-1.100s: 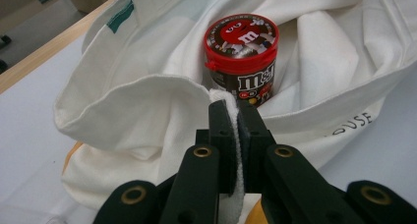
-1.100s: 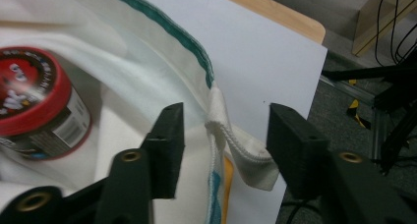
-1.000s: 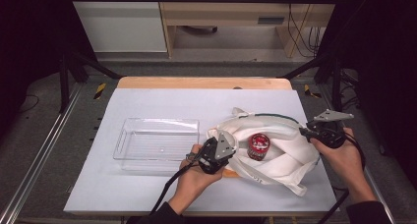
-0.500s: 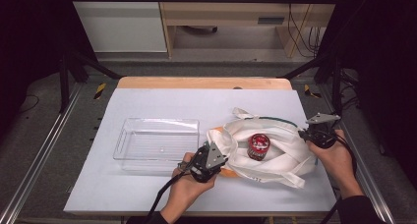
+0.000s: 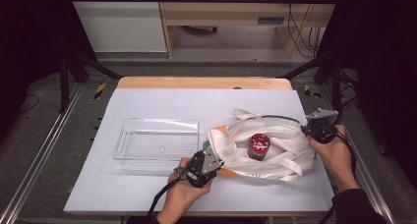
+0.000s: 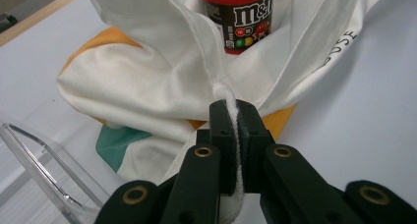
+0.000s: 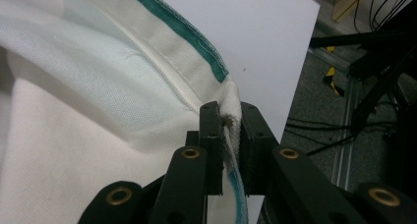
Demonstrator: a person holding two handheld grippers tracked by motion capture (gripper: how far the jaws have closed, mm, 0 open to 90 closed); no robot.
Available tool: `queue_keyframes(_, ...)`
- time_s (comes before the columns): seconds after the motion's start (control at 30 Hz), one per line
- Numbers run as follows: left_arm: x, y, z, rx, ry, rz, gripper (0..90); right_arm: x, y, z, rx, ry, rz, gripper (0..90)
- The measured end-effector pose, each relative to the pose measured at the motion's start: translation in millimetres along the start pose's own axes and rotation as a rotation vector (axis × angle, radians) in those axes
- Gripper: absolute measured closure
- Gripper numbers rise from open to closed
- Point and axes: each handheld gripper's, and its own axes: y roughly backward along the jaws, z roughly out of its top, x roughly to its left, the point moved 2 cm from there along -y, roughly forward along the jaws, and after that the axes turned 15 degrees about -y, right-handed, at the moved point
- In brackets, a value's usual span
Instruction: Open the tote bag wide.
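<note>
High view, bag: a white cloth bag is lying on the table, its long axis running from about 8 o'clock to 2 o'clock, its mouth gaping upward.
High view, tin: a red-lidded tin is standing upright inside the bag's mouth, between the two tools.
High view, left tool: the left tool is sitting at the bag's 8 o'clock end, touching its edge.
High view, right tool: the right tool is sitting at the bag's 3 o'clock edge, touching it.
High view, tray: a clear plastic tray is lying at 9 o'clock of the bag, just beside it.
Left gripper view, left tool: the left tool is pinching a fold of the bag's rim, jaws nearly together with only cloth between them.
Left gripper view, bag and tin: the bag is spreading out toward 12 o'clock from the jaws, with the tin upright at 12 o'clock.
Right gripper view, right tool: the right tool is clamping a green-trimmed edge of the bag; its jaws have just been closing on it.
Right gripper view, bag: the bag is stretching away toward 10 o'clock from the jaws.
</note>
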Motion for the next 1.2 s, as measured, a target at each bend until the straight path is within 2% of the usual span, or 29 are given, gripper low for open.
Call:
queue_keyframes(0.13, -0.7, -0.1, -5.5, 0.0, 0.013, -0.003, 87.7, -2.1, -8.1, -6.0, 0.022, -0.013, 0.011, 82.4)
queue_keyframes(0.2, -1.2, 0.4, -7.6, 0.001, 0.012, -0.005, 87.8, -1.1, -10.5, -7.6, 0.043, 0.01, 0.001, 82.3)
queue_keyframes(0.3, -1.9, 0.8, -8.6, 0.0, 0.016, -0.005, 87.8, 0.3, -10.3, -6.4, 0.043, 0.01, -0.006, 82.3)
queue_keyframes(0.47, -3.6, 8.3, -11.5, -0.012, 0.031, 0.013, 87.9, 1.8, -3.9, 1.5, 0.027, 0.043, -0.033, 82.2)
queue_keyframes(0.57, -6.1, 8.9, -14.5, -0.007, 0.026, 0.017, 88.0, 1.5, -4.4, 2.7, 0.025, 0.037, -0.034, 82.1)
queue_keyframes(0.67, -9.3, 7.2, -18.2, -0.01, 0.039, 0.008, 88.0, 1.1, -15.1, -5.6, 0.066, 0.017, -0.018, 81.9)
queue_keyframes(0.8, -9.4, 5.9, -19.0, -0.004, 0.041, 0.0, 87.9, 0.1, -14.5, -6.3, 0.062, 0.004, -0.007, 81.6)
queue_keyframes(0.9, -8.4, 5.8, -18.8, -0.01, 0.05, -0.009, 87.6, 0.7, -8.8, -5.2, 0.041, -0.003, -0.004, 76.8)
queue_keyframes(1.0, -8.5, 5.8, -18.2, -0.018, 0.051, -0.005, 87.4, 0.7, -8.8, -5.4, 0.042, -0.005, 0.012, 72.3)
queue_keyframes(1.2, -6.6, 4.6, -18.3, -0.036, 0.067, -0.002, 86.3, 2.0, -7.7, -4.3, 0.032, -0.022, 0.016, 66.2)
